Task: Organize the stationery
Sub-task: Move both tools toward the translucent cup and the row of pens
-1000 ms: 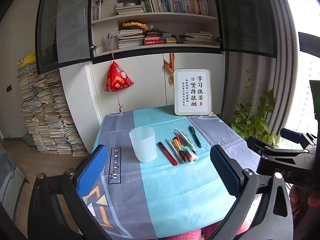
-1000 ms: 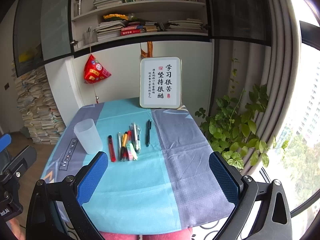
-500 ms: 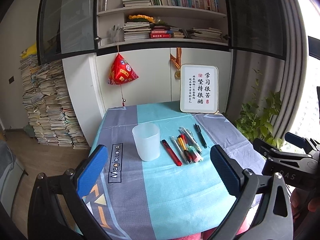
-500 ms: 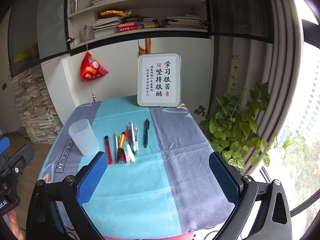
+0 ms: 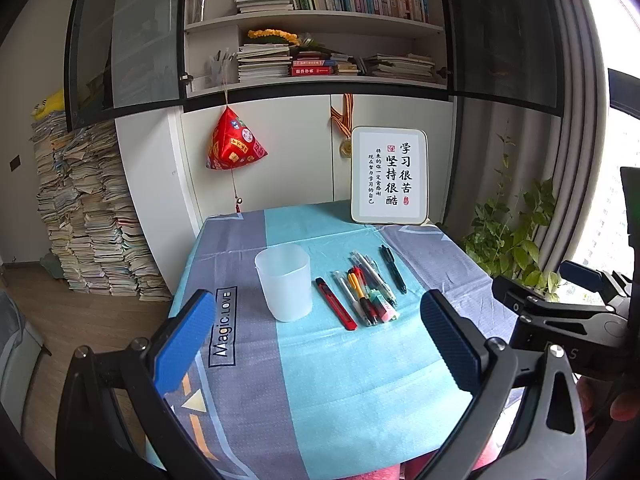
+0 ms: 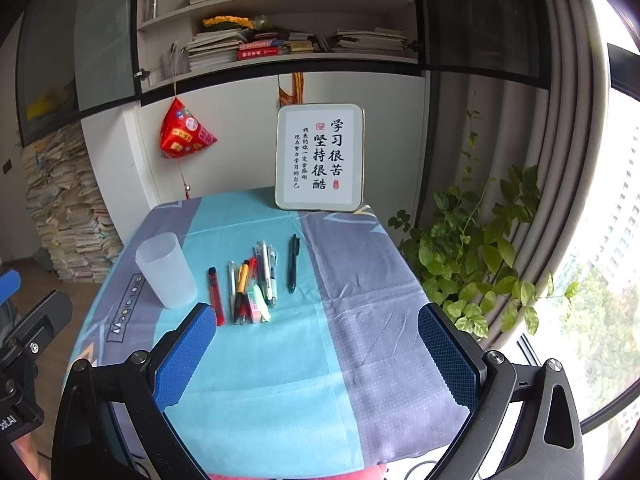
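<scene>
Basically both tongs spread, empty: left gripper (image 5: 316,336), right gripper (image 6: 316,354). Risk: pens (image 6: 256,280) bunched mid-table, pinch grabs two; light cup (image 6: 166,270) tips.

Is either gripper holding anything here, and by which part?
Nothing is held: the left gripper and right gripper are open, and the pens lie on the table.

On the table (image 5: 328,392) before me, the cup (image 5: 285,282) stood left of a row of pens (image 5: 362,288). The utility knife (image 5: 335,303) lay just right of the cup, and one pen (image 5: 393,269) lay apart at the row's right end. A framed sign (image 5: 389,176) stood at the far edge, behind them.
</scene>
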`<state>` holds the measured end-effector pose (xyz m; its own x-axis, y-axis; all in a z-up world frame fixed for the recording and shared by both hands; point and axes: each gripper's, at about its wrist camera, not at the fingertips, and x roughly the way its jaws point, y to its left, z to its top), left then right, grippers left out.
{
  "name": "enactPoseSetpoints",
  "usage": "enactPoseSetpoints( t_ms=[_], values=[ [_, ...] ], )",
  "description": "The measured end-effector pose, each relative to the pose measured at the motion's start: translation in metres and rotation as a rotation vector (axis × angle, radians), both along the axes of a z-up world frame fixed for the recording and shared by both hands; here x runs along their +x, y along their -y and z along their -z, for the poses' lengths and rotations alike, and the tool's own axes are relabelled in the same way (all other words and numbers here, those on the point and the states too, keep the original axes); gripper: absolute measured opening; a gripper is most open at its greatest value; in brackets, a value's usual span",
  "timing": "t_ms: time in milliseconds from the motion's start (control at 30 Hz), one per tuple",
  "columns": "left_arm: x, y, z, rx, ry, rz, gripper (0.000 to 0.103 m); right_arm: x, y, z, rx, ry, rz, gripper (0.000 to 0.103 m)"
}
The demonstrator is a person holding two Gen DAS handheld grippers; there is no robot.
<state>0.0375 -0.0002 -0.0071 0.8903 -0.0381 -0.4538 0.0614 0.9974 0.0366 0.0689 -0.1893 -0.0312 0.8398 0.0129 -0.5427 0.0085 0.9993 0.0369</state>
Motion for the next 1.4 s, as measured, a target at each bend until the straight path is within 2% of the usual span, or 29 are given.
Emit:
enactPoseSetpoints(
  t_ms=[800, 1400],
  values=[
    [0.012, -0.002, 0.011, -0.001, -0.020, 0.004, 0.102, 0.007, -0.004, 0.006, -0.004, -0.038, 0.004, 0.101],
    [0.058, 0.000, 0.037, -0.041, -0.098, -0.022, 0.102, 0.041, 0.002, 0.028, 0.005, -0.082, 0.000, 0.101]
  ],
)
